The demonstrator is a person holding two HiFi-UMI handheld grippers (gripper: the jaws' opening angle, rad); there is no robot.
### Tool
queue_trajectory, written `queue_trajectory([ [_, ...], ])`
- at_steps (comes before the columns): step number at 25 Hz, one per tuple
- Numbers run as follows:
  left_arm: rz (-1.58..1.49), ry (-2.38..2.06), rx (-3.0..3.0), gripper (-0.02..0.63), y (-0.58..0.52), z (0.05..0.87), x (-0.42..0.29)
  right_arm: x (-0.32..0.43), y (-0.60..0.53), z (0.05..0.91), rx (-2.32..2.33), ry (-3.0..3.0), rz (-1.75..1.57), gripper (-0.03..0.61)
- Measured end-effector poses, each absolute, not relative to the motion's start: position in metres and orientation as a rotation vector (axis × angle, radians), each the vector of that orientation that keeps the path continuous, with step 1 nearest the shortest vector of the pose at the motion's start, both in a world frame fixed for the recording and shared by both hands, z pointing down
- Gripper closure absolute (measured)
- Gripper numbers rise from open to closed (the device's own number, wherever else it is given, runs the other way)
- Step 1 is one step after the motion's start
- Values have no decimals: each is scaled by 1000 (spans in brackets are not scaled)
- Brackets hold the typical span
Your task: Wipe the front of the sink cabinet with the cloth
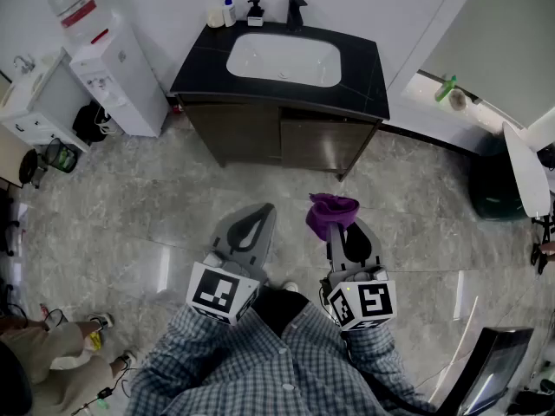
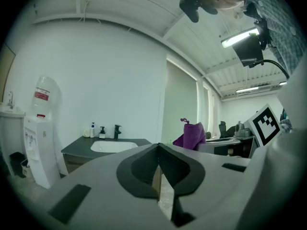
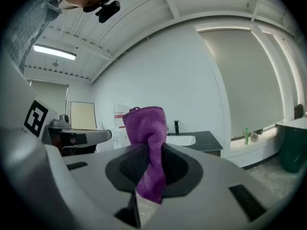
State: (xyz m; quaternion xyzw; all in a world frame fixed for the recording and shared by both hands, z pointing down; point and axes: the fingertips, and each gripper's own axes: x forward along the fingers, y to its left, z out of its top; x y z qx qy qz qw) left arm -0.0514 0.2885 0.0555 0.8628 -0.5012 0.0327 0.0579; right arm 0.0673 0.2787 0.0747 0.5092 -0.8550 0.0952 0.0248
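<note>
The dark wood sink cabinet [image 1: 282, 137] with a black top and white basin [image 1: 284, 58] stands against the far wall, some way ahead of me. A purple cloth [image 1: 330, 214] is bunched between the jaws of my right gripper [image 1: 340, 229], which is shut on it; the cloth [image 3: 147, 147] stands up out of the jaws in the right gripper view. My left gripper [image 1: 257, 217] is shut with nothing in it, held beside the right one. Both grippers hang over the floor, well short of the cabinet front. The cabinet [image 2: 86, 153] shows small at the left in the left gripper view.
A white water dispenser [image 1: 108, 68] stands left of the cabinet, with soap bottles [image 1: 228, 9] and a black faucet [image 1: 296, 11] on the countertop. A dark green bin [image 1: 494, 189] is at the right. Marble-pattern floor [image 1: 156, 215] lies between me and the cabinet.
</note>
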Motion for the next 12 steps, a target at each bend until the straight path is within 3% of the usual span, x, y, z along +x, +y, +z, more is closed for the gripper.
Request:
queue_trajectory([
  [12, 106, -1530, 2605, 603, 290, 55, -52, 68, 279, 73, 1571, -2655, 301, 503],
])
